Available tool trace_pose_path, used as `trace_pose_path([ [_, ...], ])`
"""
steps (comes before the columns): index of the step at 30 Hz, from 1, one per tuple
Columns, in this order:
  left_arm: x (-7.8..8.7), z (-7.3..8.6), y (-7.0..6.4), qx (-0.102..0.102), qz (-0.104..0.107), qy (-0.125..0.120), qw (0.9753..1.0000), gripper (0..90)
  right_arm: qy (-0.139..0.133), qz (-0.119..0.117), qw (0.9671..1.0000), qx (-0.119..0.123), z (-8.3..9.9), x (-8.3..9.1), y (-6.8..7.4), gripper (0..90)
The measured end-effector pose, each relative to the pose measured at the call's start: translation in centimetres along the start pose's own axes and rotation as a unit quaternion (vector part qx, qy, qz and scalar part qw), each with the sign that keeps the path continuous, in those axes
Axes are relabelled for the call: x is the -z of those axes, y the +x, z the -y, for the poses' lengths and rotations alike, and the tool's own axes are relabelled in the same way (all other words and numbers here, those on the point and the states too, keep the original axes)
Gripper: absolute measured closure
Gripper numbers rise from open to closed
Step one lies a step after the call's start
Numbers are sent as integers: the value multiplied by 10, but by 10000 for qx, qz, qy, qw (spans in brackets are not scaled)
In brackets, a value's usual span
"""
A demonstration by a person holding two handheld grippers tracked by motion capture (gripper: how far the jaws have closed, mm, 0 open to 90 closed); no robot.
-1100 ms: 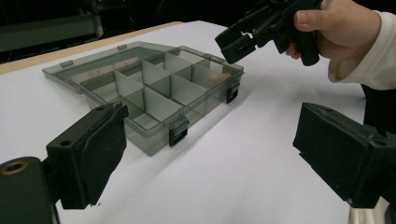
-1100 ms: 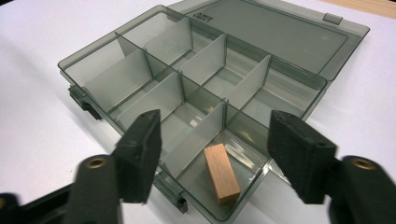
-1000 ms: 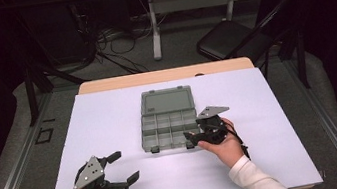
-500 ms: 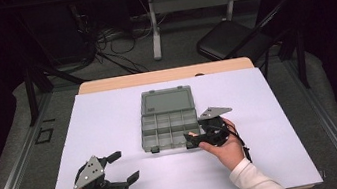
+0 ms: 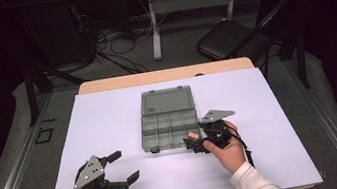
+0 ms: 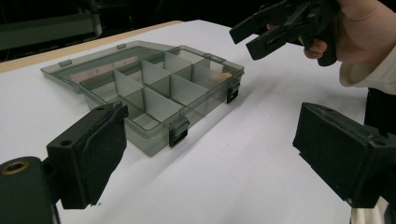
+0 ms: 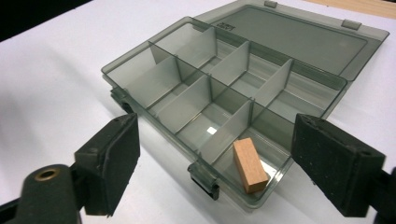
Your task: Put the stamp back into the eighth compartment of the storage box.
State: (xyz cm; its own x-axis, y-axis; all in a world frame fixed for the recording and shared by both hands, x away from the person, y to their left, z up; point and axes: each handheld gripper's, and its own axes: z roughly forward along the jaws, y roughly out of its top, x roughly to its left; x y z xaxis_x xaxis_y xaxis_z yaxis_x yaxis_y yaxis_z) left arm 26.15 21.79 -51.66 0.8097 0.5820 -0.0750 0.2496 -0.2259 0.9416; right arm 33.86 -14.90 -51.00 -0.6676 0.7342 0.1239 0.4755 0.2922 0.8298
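A smoky clear plastic organizer box point(image 5: 162, 135) lies in the middle of the white table with its lid point(image 5: 166, 101) folded flat behind it. A small wooden block point(image 7: 250, 165) lies in the front-right compartment, also visible as the block point(image 5: 193, 135) from above. My right gripper point(image 5: 193, 144) stands open just off that corner; in its own view the open right gripper point(image 7: 217, 140) frames the block without touching it. My left gripper point(image 5: 125, 165) is open and empty near the front-left, and the left gripper point(image 6: 212, 121) faces the box point(image 6: 154, 88).
The white table top point(image 5: 109, 118) has bare room on both sides of the box. The other divided compartments point(image 7: 205, 79) hold nothing. A black chair point(image 5: 229, 40) and a desk frame stand on the floor beyond the table's far edge.
The right hand and its gripper have shifted slightly toward the near edge. The left gripper and the box have not moved.
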Motion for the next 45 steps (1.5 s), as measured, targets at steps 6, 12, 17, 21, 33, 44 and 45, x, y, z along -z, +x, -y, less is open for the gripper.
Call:
trace_pose_path([
  [6,-1,-1,1,-20,119,33,9999,94,23,65,9999,82,3,4,4,145],
  [12,-2,-1,1,-10,63,44,10000,94,1,-4,9999,101,4,12,7,129],
  [17,-2,-1,0,-25,53,31,10000,94,-42,-4,9998,198,5,25,11,110],
  [21,-2,-1,0,-26,61,32,10000,95,-87,30,9997,234,10,37,14,91],
  [33,-1,-1,-1,-38,78,26,10000,95,-160,237,9994,208,47,72,11,91],
  [44,-1,-1,-1,-23,63,7,10000,99,-245,432,9988,-35,69,89,-1,93],
  [45,-1,-1,-1,-36,96,28,9999,100,-253,440,9987,-74,71,89,-2,97],
])
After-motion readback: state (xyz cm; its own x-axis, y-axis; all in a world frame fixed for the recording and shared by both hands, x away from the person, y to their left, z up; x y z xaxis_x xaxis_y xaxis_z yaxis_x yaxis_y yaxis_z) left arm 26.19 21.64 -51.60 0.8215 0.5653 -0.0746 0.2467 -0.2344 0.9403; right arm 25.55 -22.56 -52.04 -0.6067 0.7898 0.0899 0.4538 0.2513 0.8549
